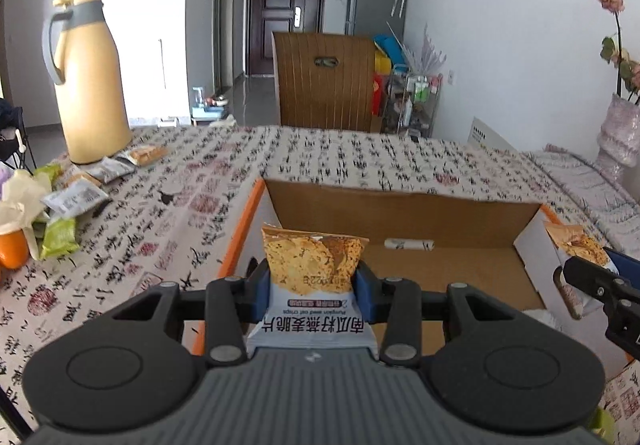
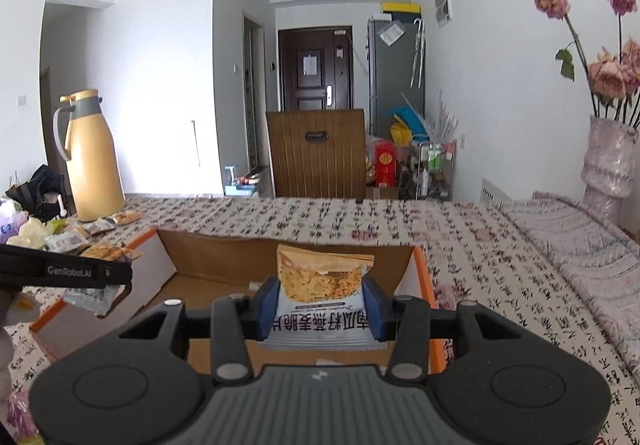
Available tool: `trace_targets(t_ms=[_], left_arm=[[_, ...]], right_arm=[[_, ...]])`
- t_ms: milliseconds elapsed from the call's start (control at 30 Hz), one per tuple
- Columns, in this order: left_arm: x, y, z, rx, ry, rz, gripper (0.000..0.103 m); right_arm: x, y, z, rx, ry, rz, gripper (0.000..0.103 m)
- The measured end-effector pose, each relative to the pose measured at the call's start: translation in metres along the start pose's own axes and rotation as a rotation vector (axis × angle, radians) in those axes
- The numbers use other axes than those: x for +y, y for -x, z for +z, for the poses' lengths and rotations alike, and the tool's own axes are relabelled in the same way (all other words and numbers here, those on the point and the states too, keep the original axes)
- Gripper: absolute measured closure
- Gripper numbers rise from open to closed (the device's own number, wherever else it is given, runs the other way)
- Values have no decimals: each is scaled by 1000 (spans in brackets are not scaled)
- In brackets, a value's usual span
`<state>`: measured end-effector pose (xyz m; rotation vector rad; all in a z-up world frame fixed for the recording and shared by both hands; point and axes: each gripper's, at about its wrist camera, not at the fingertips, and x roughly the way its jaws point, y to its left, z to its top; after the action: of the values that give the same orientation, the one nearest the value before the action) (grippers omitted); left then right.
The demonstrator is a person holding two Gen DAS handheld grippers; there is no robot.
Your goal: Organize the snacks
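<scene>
Your left gripper [image 1: 314, 285] pinches an oat-crisp packet [image 1: 312, 265] upright between its blue pads, over the open cardboard box [image 1: 400, 205]. Your right gripper [image 2: 320, 301] clamps a second packet [image 2: 322, 277] likewise, above that box's far end.

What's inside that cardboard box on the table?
Inside the cardboard box lies a small white roll on the brown floor; the near part is covered by the grippers and their snack packets.
</scene>
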<state>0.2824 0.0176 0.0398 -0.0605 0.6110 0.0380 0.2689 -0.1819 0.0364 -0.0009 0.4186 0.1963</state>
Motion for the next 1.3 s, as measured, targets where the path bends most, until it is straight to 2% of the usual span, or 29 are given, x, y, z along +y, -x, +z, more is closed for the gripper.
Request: trace_targets(t_ms=[333,400,467,500,567,600,633,667,767,1133,1300], left_arm=[[0,-5,-6,16,-10,-5,60],[0,-3,-6,9,-7,-1,54],[0,-1,-6,-4,-3,7,35],[0,1,-6,-15,-2,14,30],[1,5,-5,-32,-1,25,14],[1,6,-5,-40,1,27,11],[1,8,-5,-48,3,27,2],[1,9,-4,-54,6,29,0],[1,11,-3,-61,13,29,0],[2,11,-2,-33,25,16,0],[6,12,-3,3,68,-37,0]], right_arm=[[2,-2,-6,33,11,1,59],[0,-1,-7,33,9,3,58],[-1,0,-7,29,0,-1,57],[-3,1,-7,25,-5,-1,54],[-5,3,-6,14,-16,-7,33],[-6,4,-6,8,-21,-12,28],[-6,5,-6,2,-24,-16,19],[-8,6,-6,-4,-29,-17,13],[-11,7,-6,-13,-46,-26,0],[-15,8,-3,-24,-63,-32,0],[-13,11,-2,-31,-52,-27,0]])
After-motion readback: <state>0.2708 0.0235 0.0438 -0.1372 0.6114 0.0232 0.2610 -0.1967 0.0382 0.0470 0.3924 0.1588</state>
